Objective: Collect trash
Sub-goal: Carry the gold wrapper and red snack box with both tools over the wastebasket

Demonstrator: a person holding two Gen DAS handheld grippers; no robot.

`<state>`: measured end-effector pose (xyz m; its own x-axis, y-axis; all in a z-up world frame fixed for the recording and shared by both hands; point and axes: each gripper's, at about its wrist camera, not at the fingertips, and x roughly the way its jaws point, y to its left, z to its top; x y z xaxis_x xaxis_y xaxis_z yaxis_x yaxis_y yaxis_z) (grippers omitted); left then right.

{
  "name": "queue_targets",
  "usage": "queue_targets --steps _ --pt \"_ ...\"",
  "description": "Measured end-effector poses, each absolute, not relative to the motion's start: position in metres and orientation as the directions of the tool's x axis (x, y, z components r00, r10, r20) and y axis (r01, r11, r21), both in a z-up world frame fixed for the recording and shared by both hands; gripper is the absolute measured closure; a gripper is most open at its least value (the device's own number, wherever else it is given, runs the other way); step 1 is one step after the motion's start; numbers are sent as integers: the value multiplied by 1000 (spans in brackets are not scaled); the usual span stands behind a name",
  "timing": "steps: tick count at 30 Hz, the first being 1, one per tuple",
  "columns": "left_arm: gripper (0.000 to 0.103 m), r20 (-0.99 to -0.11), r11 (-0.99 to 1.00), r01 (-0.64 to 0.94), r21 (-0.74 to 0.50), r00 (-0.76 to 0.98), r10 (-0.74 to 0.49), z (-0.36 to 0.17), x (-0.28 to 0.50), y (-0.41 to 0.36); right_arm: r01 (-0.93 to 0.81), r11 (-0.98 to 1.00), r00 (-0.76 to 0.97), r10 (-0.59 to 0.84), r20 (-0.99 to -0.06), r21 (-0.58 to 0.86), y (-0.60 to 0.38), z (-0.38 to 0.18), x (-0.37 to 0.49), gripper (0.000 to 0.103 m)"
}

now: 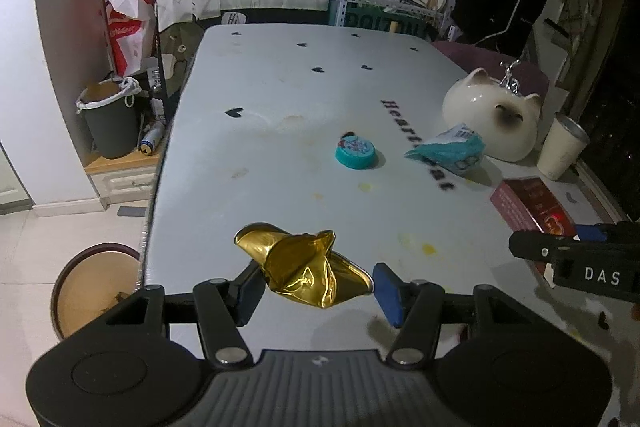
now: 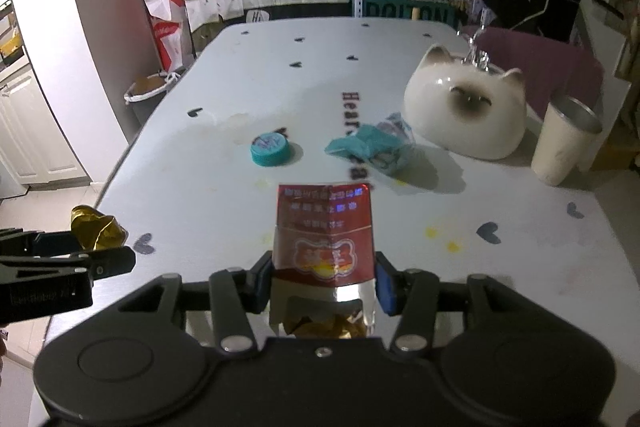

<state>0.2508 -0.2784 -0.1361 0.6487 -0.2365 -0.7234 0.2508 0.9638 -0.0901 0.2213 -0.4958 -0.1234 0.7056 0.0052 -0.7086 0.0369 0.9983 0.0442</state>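
Gold foil wrapper [image 1: 306, 273] sits crumpled between the pads of the left gripper [image 1: 316, 293], at 6 o'clock in the left wrist view, lifted off the white table [image 1: 280, 167]. Left pad touches it; contact at the right pad I cannot tell for sure, but the foil hangs clear of the table, so it reads as gripped.

Red cigarette pack [image 2: 324, 239] is clamped by the right gripper [image 2: 324, 283], both blue pads pressed on its sides, lower end torn open with gold foil showing inside. It is at 6 o'clock in the right wrist view, above the table.

Still on the table: teal bottle cap [image 1: 355, 151] near centre, teal crumpled packet [image 1: 448, 149] at 3 o'clock of the cap, touching or just beside the cat-shaped ceramic bowl [image 1: 494, 119]. Cream cup [image 1: 560, 149] stands upright at 3 o'clock of the bowl.

Off the table edge, 9 o'clock in the left view: dark trash bin [image 1: 108, 123] with white liner on the floor. Round tan bin [image 1: 94, 291] at 8 o'clock, just beside the table's corner.
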Motion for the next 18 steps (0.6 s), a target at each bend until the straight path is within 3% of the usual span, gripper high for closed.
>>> queue_targets --steps 18 --pt "44 -677 957 242 -158 679 -284 -102 210 -224 76 997 732 -34 -680 32 -448 -89 170 52"
